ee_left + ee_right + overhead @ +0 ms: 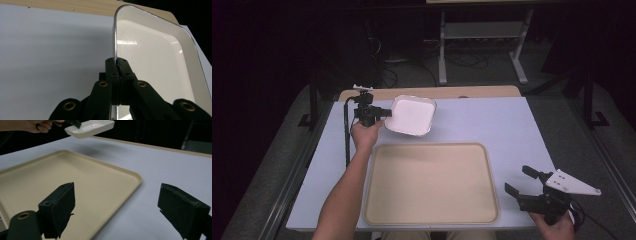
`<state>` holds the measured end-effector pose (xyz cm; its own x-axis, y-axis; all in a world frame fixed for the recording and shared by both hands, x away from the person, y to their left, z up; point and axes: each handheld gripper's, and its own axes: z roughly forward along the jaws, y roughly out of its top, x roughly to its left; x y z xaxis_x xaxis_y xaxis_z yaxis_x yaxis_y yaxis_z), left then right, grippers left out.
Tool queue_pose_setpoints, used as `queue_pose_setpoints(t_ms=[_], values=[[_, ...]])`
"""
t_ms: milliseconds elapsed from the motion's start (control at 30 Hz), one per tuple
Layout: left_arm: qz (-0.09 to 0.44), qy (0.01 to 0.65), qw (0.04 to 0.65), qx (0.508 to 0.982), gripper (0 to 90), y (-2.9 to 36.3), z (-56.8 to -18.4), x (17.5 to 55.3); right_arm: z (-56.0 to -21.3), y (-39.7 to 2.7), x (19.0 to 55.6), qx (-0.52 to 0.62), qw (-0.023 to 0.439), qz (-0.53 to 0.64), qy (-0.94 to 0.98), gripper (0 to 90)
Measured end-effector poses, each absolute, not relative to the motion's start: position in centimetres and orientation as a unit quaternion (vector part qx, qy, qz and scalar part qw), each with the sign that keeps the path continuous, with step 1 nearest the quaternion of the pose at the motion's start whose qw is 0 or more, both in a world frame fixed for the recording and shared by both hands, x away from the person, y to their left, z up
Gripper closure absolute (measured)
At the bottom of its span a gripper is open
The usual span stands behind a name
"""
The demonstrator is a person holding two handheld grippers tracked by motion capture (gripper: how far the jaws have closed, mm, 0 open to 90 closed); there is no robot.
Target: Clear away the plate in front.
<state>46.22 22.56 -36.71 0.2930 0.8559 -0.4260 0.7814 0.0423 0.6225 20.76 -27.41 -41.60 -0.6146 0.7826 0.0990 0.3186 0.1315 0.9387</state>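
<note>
A dim room with dark floor and the legs of a metal frame lies behind the desk (512, 125), whose top is covered in a pale lilac-white sheet with a strip of bare wood along its far edge.

The left tongs (379, 113) are pressed together on the rim of a white rectangular dish (412, 116); in the left gripper view the two black jaws meet on the thin edge of the dish (160, 57) with no gap between them. The pinch sits on the dish's short side at about nine o'clock in the high view, so the long axis of the dish runs roughly from nine to three, away from the tongs. In the right gripper view the dish (91, 128) hangs clear of the desk with a soft shadow under it, tilted slightly; how high it rides is hard to judge from that angle.

The beige tray (432, 220) lies flat on the desk at about five o'clock from the dish, its far edge just beside the dish's near edge in the high view. That is the relation the next move likely turns on: a carry toward six o'clock and down would bring the dish over the tray.

The right tongs (523, 181) are spread wide, holding nothing, resting well apart at the tray's near right corner (138, 178). The left hand (366, 134) is plainly nearer.
</note>
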Motion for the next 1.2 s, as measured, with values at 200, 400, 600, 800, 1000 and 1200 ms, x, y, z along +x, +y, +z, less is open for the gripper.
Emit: queue_pose_setpoints(t_ms=[200,400,600,800,1000,1200], values=[[0.045,0.588,0.414,0.693,88.6,22.8,-36.5,45.4,-41.6,-27.4,20.7,0.384,0.219,0.533,0.721,13.2],[0.043,0.586,0.417,0.693,88.6,22.9,-36.3,44.5,-41.6,-27.3,20.7,0.384,0.219,0.533,0.722,13.2],[0.041,0.579,0.422,0.697,88.6,22.8,-36.0,43.6,-41.6,-27.2,20.7,0.382,0.221,0.532,0.723,13.2],[0.036,0.574,0.428,0.697,88.6,22.8,-35.8,42.9,-41.6,-27.2,20.7,0.381,0.220,0.531,0.724,13.2],[0.029,0.569,0.430,0.700,88.5,22.6,-36.0,41.9,-41.6,-27.1,20.7,0.381,0.220,0.528,0.726,13.2],[0.019,0.567,0.430,0.702,88.6,22.6,-36.6,40.9,-41.6,-27.1,20.7,0.381,0.220,0.528,0.727,13.2]])
